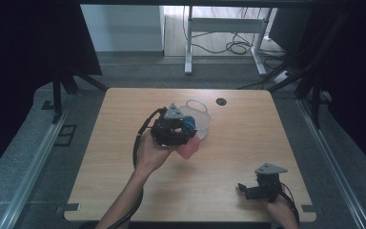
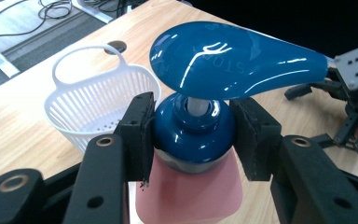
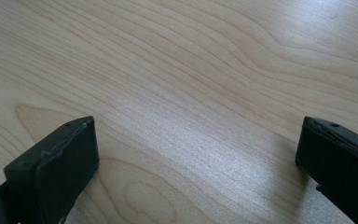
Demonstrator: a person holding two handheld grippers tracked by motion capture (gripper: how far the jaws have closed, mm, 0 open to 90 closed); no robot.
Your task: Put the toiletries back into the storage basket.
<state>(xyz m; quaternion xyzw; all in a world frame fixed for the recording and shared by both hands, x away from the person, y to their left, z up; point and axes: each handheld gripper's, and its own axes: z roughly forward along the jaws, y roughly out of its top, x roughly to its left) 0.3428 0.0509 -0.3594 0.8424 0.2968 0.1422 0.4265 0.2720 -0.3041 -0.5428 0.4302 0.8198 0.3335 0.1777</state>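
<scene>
A: Where was the pump bottle [image 2: 193,135] found?

B: Near table centre, clamped at its blue collar between the pads of the left gripper [image 1: 178,131]. Its pink body was seen below the jaws. It appeared to be lifted clear of the table [image 1: 124,114], though the high view was too small for certainty.

A: And the white basket [image 1: 199,118]?

B: Noted just beyond the bottle, toward one o'clock.

A: The right gripper [image 1: 252,190]?

B: Recorded at five o'clock, near the table's edge. Its jaws were held wide apart over bare wood, nothing between them.
</scene>
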